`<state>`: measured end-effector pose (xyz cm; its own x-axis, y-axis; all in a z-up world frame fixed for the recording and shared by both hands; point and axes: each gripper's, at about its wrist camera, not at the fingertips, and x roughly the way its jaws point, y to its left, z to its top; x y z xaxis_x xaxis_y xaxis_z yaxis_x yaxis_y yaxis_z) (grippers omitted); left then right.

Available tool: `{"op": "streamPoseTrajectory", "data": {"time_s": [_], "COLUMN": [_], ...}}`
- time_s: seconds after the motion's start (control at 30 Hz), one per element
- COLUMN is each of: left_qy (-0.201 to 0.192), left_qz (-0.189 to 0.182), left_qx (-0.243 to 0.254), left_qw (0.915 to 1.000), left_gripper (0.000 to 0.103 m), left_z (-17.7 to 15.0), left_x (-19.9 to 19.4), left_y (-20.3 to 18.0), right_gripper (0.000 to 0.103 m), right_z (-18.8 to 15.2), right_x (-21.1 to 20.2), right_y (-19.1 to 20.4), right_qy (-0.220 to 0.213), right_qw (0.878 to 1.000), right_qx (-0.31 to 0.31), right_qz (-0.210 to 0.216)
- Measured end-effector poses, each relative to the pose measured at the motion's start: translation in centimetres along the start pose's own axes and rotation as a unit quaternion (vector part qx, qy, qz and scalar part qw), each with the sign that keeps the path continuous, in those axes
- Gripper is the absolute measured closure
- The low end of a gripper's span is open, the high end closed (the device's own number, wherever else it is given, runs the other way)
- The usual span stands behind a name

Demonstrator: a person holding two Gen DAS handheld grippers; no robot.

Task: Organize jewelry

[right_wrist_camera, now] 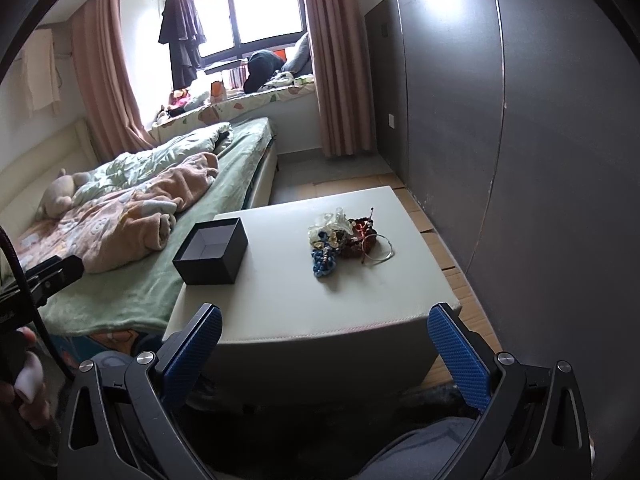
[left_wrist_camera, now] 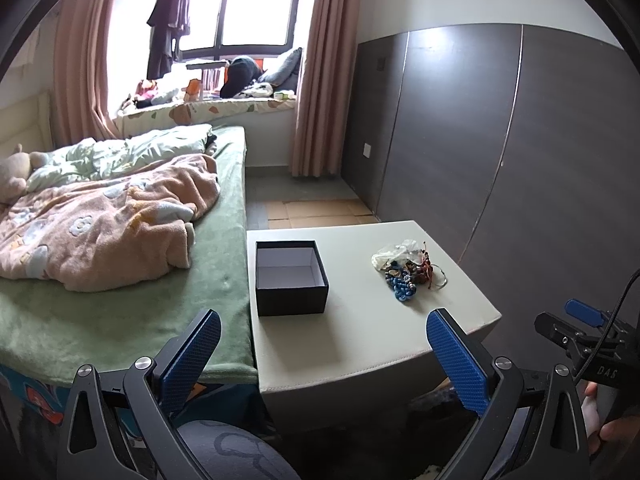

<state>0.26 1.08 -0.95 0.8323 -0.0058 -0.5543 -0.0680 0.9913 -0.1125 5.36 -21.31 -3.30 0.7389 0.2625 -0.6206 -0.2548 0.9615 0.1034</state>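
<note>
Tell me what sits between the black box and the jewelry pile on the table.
Nothing: only bare tabletop separates the black box from the jewelry pile, clearest in the right wrist view.

A bed with a green fleece cover [left_wrist_camera: 224,264] runs along the left side of a pale cream upholstered ottoman [left_wrist_camera: 360,344], touching it. A rumpled peach flower-print blanket [left_wrist_camera: 100,224] and a pale green quilt [left_wrist_camera: 132,152] lie on the bed, with a beige plush toy [right_wrist_camera: 60,196] at the headboard end. Pink curtains [left_wrist_camera: 316,80] frame a dark-framed window [left_wrist_camera: 240,8], where dark clothes [right_wrist_camera: 182,32] hang. Dark grey wall panels [left_wrist_camera: 500,140] stand to the right.
</note>
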Motion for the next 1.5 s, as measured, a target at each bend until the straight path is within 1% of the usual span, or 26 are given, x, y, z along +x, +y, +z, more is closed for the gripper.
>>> {"op": "streamPoseTrajectory", "data": {"time_s": [0.3, 0.5, 1.43, 1.5], "left_qy": [0.001, 0.003, -0.014, -0.015], "left_qz": [-0.002, 0.000, -0.001, -0.006], "left_qx": [0.004, 0.012, 0.024, 0.022], "left_qw": [1.0000, 0.9999, 0.9996, 0.9996], "left_gripper": [0.000, 0.000, 0.000, 0.000], "left_z": [-0.5, -0.8, -0.7, -0.6], "left_x": [-0.3, -0.2, -1.1, -1.0], "left_y": [0.2, -0.3, -0.9, -1.0], "right_gripper": [0.000, 0.000, 0.000, 0.000], "right_z": [0.1, 0.0, 0.0, 0.0], "right_x": [-0.5, -0.7, -0.9, -0.9], "right_y": [-0.3, -0.5, 0.1, 0.2], "right_qy": [-0.007, -0.011, -0.016, -0.017], "right_qw": [1.000, 1.000, 1.000, 1.000], "right_qx": [0.006, 0.012, 0.007, 0.005], "right_qz": [0.001, -0.002, 0.004, 0.002]}}
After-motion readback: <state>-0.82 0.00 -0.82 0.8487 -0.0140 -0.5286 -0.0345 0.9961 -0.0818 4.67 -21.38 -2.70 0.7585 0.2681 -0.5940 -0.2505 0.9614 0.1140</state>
